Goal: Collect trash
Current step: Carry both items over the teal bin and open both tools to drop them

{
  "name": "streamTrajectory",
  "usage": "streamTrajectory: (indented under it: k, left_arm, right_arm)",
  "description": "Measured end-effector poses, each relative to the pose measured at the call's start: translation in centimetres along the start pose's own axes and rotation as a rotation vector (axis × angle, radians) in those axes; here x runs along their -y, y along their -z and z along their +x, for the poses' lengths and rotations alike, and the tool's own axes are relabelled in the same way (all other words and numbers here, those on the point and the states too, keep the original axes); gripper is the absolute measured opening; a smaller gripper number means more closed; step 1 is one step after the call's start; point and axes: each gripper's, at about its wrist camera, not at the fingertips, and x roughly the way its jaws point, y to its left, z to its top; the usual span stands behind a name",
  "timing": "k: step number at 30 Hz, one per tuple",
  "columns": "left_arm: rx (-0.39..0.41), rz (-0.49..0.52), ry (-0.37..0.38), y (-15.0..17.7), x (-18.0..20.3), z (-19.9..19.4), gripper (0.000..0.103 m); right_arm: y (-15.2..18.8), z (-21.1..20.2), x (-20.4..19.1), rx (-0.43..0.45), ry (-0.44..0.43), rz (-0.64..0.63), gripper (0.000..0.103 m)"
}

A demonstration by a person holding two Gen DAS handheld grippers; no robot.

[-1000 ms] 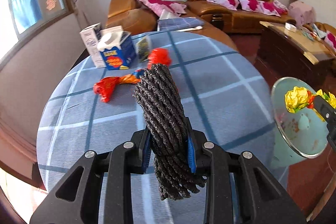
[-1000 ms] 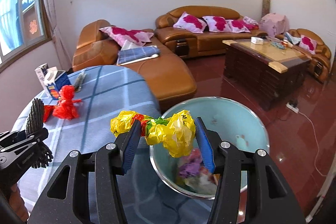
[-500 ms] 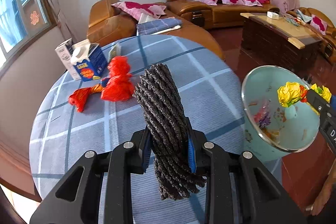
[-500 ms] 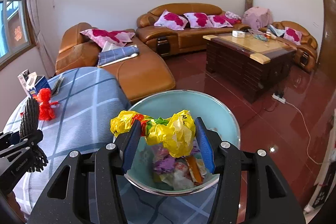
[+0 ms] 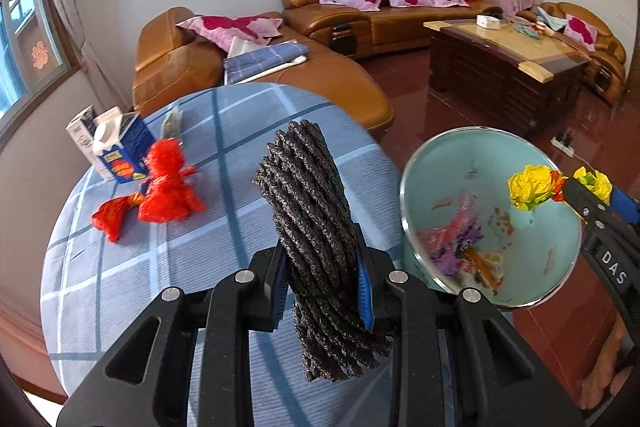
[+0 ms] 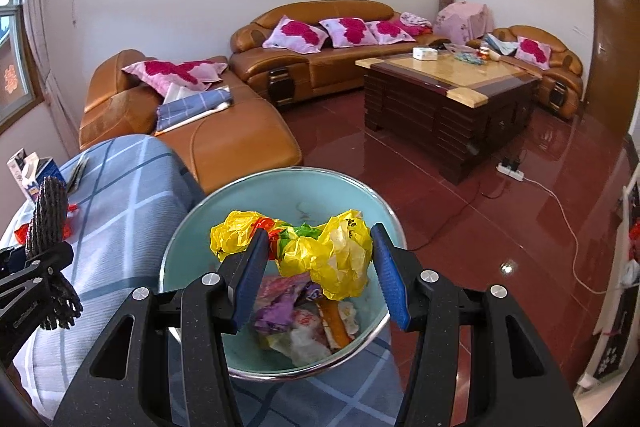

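- Looking over the bench point(image 5: 120, 267) first: round, covered in a blue plaid cloth, sofas and a dark coffee table in the room behind it.
- Next biggest is the trash bin point(image 6: 192, 239), pale teal inside with a shiny rim, sitting just off the bench edge. There's a pile of wrappers in the bottom, purple, pink and orange stuff.
- My left tongs point(image 5: 322, 291) are pinching a bundle of dark twisted rope point(image 5: 308, 211), which stands nearly upright between the blue pads and hangs above the bench, near the bin's rim.
- My right tongs point(image 6: 316, 271) are clamped on a crumpled yellow plastic bag point(image 6: 328, 255) with bits of red and green in it, held right over the open bin, above the pile.
- Left on the bench: a blue and white carton point(image 5: 120, 147) at the far edge, with a white box tucked beside it.
- Just in front of the carton, a scrunched red plastic bag point(image 5: 168, 187), and a smaller red-orange wrapper point(image 5: 110, 215) lying beside that.
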Motion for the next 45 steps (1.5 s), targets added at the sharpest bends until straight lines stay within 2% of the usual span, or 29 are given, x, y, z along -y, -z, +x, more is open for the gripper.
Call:
streamTrajectory:
  k: [8,22,28,34,39,45]
  left_arm:
    - [-0.003,0.036,0.032,-0.7,2.4,1.0,0.028]
    - [-0.019,0.102,0.11,-1.8,5.9,3.5,0.028]
    - [-0.058,0.115,0.138,-1.9,7.1,5.1,0.028]
    - [-0.073,0.119,0.138,-2.0,7.2,6.1,0.028]
    - [-0.083,0.114,0.133,-2.0,7.0,6.5,0.029]
    - [-0.089,0.112,0.135,-2.0,7.1,6.7,0.03]
  right_arm:
    - [0.0,1.2,1.2,-0.01,0.052,0.01,0.052]
    - [-0.5,3.9,1.1,-0.025,0.133,-0.054,0.053]
    - [-0.8,5.3,1.3,-0.048,0.154,-0.074,0.053]
    - [-0.8,6.4,1.4,-0.073,0.159,-0.08,0.054]
    - [-0.8,7.1,1.2,-0.103,0.111,-0.081,0.058]
    - [-1.5,6.3,1.1,-0.073,0.097,-0.077,0.064]
